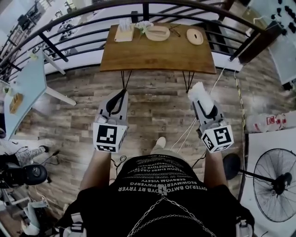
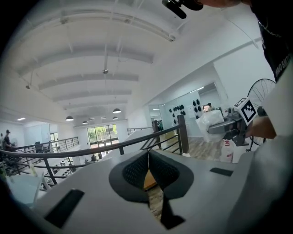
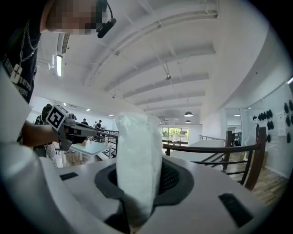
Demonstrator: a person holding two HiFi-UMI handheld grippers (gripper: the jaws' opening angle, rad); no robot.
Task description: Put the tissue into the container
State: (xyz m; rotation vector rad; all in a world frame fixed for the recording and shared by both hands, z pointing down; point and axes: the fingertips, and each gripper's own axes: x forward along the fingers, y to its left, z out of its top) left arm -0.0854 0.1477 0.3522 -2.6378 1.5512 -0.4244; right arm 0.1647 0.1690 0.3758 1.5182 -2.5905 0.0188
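Observation:
My right gripper (image 1: 202, 107) is shut on a white tissue pack (image 1: 199, 94), held over the wood floor short of the table. In the right gripper view the tissue pack (image 3: 137, 164) stands up between the jaws of the right gripper (image 3: 139, 189) and hides the view ahead. The left gripper (image 1: 120, 94) is shut with nothing in it; its pads meet in the left gripper view (image 2: 148, 159). On the wooden table (image 1: 157, 58) ahead lie an oval wooden container (image 1: 157, 33), an oval lid (image 1: 194, 36) and a wooden box (image 1: 124, 33).
A black railing (image 1: 92, 14) curves behind the table. A pale blue table (image 1: 27, 85) stands at the left, a floor fan (image 1: 275, 183) at the right. A pale cable (image 1: 187, 132) runs across the floor between the grippers.

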